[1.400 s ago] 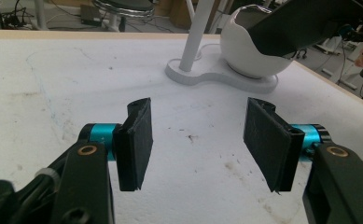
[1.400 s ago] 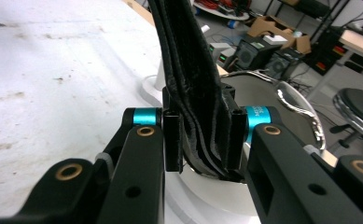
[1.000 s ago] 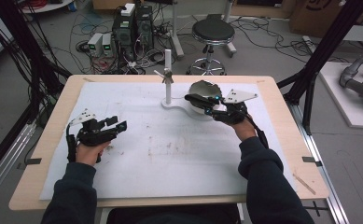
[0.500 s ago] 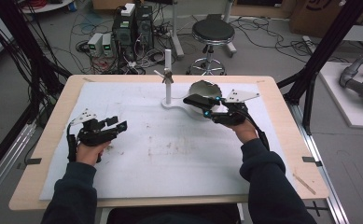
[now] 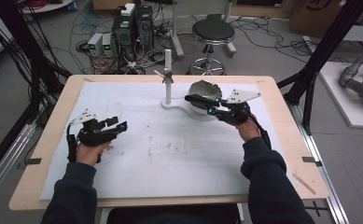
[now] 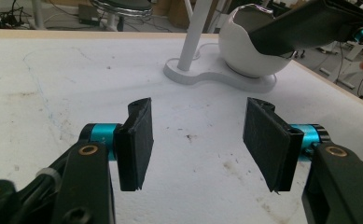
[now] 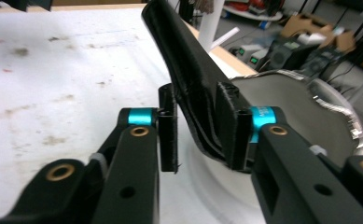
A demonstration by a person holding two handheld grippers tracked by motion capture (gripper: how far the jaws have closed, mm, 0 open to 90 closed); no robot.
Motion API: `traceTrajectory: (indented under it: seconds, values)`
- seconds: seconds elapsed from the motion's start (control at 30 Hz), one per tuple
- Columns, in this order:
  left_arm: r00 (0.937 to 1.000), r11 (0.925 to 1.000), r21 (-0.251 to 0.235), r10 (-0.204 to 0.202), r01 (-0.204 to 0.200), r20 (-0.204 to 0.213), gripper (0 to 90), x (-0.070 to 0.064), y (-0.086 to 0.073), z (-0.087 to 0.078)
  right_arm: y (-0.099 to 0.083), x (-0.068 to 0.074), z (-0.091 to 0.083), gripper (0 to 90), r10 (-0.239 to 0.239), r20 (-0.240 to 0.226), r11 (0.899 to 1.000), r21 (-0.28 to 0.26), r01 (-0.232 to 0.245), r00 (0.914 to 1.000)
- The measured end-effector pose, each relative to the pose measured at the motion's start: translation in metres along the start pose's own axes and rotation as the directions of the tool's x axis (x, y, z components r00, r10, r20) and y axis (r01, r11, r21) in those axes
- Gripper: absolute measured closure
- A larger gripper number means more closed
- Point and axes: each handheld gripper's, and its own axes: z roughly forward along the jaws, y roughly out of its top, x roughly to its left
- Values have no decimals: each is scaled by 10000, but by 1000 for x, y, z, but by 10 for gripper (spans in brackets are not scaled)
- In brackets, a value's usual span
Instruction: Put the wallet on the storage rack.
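Observation:
A white egg-shaped bowl point(image 5: 201, 89) with a jagged rim sits on a white stand point(image 5: 178, 105) with an upright post point(image 5: 168, 77) at the back middle of the table. My right gripper point(image 5: 212, 109) is shut on a long, curved black piece point(image 5: 197, 99) whose free end reaches across the bowl's front, toward the post. In the right gripper view the black piece point(image 7: 184, 60) rises between the right gripper point(image 7: 200, 135) pads, with the bowl point(image 7: 291, 102) just behind. My left gripper point(image 5: 116, 126) rests low at the table's left. The left gripper point(image 6: 198, 144) is open, with nothing between its pads.
A white sheet point(image 5: 170, 149) covers the wooden table point(image 5: 282, 140). Behind the far edge stand a round stool point(image 5: 212, 32) and electronics boxes with cables point(image 5: 123, 32) on the floor. Black frame posts point(image 5: 319, 60) rise at the right.
Hardly anything differs: my right gripper with the black piece has shifted very slightly beside the bowl. The left gripper has stayed where it was.

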Motion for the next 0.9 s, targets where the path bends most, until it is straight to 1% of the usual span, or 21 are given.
traceTrajectory:
  seconds: [0.07,0.17,0.27,0.3,0.37,0.43,0.47,0.5,0.63,0.73,0.83,0.9]
  values:
    - [10000,10000,10,-2,2,-3,426,0,0,0,-1,-2,-1,746,-142,155,9998,-107,144,9998]
    - [10000,10000,1,-10,10,13,426,0,0,-1,-1,-2,-1,741,-200,115,9997,-133,201,9997]
    - [10000,10000,-20,7,-7,10,426,0,0,-1,-2,2,1,685,-467,-2,9989,90,467,9989]
    - [10000,10000,-14,24,-24,21,426,0,0,-1,-2,5,1,655,-428,67,9990,87,428,9991]
    - [10000,10000,-24,14,-14,19,426,0,0,-1,-2,5,1,567,-59,123,9999,84,58,9999]
    - [10000,10000,-59,2,-2,19,426,0,0,-1,-1,5,0,475,100,240,9999,74,-102,9997]
    - [10000,10000,-67,11,-11,38,426,0,0,-1,-2,5,0,439,278,266,9996,43,-279,9993]
    - [10000,10000,-60,-8,8,18,426,1,0,-1,-2,4,-1,417,450,183,9990,51,-451,9988]
    - [10000,10000,-62,-38,38,27,426,1,0,-1,-1,6,-6,369,486,249,9988,-8,-486,9985]
    - [10000,10000,-61,-26,26,14,426,1,0,-1,1,6,-13,337,616,345,9979,-235,-608,9975]
    - [10000,10000,-72,32,-31,42,426,1,0,-1,0,4,-25,309,739,428,9966,-395,-722,9963]
    - [10000,9999,-93,55,-55,35,420,1,1,-1,-1,3,-37,289,993,628,9939,-547,-959,9931]
